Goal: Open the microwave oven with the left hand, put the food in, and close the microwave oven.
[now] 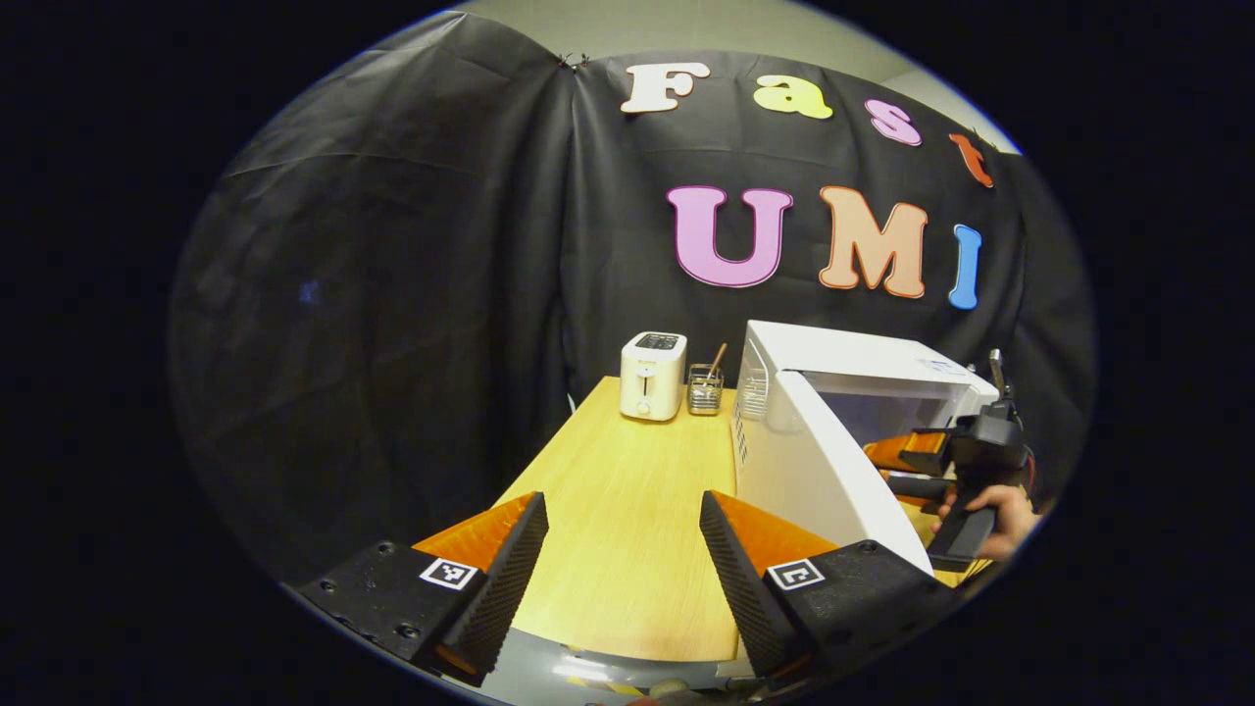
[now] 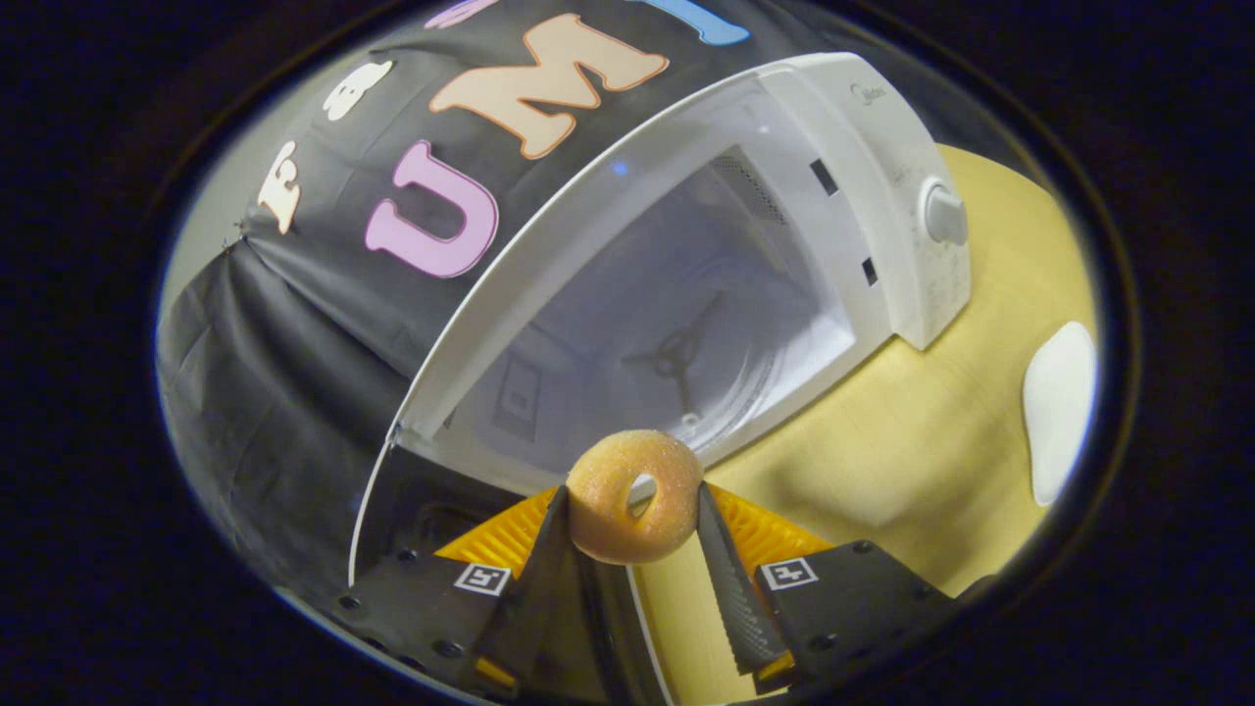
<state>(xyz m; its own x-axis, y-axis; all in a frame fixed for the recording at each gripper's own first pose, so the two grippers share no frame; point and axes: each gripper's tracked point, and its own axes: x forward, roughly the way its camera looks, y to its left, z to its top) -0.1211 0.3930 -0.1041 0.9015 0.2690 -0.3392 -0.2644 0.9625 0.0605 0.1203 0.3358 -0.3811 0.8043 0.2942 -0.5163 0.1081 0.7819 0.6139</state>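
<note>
Microwave oven [image 1: 843, 392]: white, on the right half of the wooden table [image 1: 627, 510], door [image 1: 814, 471] swung wide toward the table's front edge, cavity exposed. In the right gripper view the cavity [image 2: 677, 324] lies open straight ahead, with bare floor around the turntable hub [image 2: 675, 355]; its knob [image 2: 946, 216] sits on the panel to the right.

Food: sugared doughnut [image 2: 632, 495], pinched upright between both fingers of the right gripper [image 2: 632, 529], at the cavity's front lip, above the table edge.

Right gripper, seen from the left gripper view [image 1: 971, 451]: carried by a hand [image 1: 1000, 515], reaching in past the door's inner face.

Left gripper [image 1: 623, 559]: fingers spread apart, holding nothing, over a bare strip of table left of the door.

Toaster [image 1: 653, 375]: white, at the far table edge, with a utensil holder [image 1: 704, 388] just beside it, both well apart from the grippers.

White plate [image 2: 1057, 407]: on the table right of the oven.
</note>
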